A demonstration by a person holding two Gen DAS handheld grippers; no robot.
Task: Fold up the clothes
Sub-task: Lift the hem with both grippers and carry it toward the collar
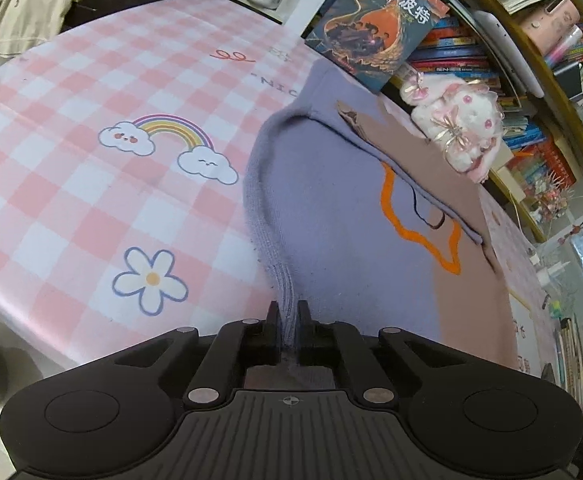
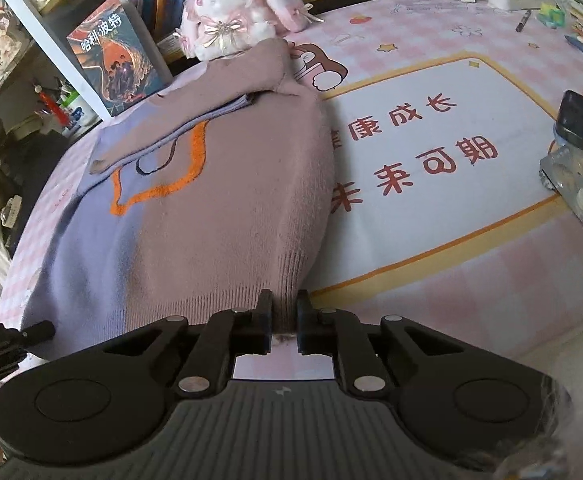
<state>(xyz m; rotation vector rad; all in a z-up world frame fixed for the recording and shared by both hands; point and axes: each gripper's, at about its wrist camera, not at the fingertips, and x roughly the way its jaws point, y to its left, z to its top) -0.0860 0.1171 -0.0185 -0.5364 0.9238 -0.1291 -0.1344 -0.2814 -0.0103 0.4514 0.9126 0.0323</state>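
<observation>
Left gripper (image 1: pixel 288 312): clamped on sweater (image 1: pixel 331 208) hem, lilac corner. Right gripper (image 2: pixel 284 307): clamped on hem, pink corner. Sweater: flat on mat (image 1: pixel 91 184).

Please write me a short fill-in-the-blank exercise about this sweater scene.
1. The left gripper is shut on the sweater's ____ half.
2. The right gripper is shut on its ____ half.
3. The outline stitched on the sweater is ____.
4. The plush toy beyond the sweater is a ____.

Missing words: purple; pink; orange; bunny
</observation>
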